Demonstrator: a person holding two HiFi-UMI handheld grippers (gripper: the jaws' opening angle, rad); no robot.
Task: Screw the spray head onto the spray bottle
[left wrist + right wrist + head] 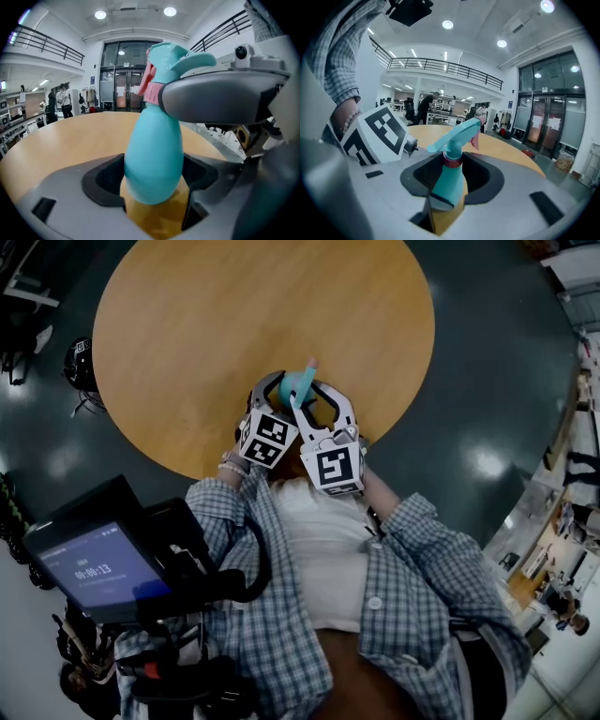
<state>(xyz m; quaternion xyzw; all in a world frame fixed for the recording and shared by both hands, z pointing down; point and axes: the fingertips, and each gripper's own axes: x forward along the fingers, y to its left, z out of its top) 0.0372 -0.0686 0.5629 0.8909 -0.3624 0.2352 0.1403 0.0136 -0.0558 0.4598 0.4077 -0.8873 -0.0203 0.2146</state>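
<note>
A teal spray bottle (302, 385) stands upright over the near edge of the round wooden table (234, 315), with both grippers around it. Its teal spray head (173, 58), with a pink trigger (147, 77) and pink collar (452, 161), sits on the neck. My left gripper (156, 185) is shut on the bottle's rounded body (154, 150). My right gripper (446, 190) comes in higher from the right, and its jaws close at the collar of the spray head (457, 133). One grey right finger (225, 96) crosses the left gripper view at neck height.
The person's checked shirt and a mounted screen (94, 563) fill the lower head view. A dark object (80, 362) lies on the floor left of the table. Behind are glass doors (122, 77), a railed balcony and people (61, 101) standing far off.
</note>
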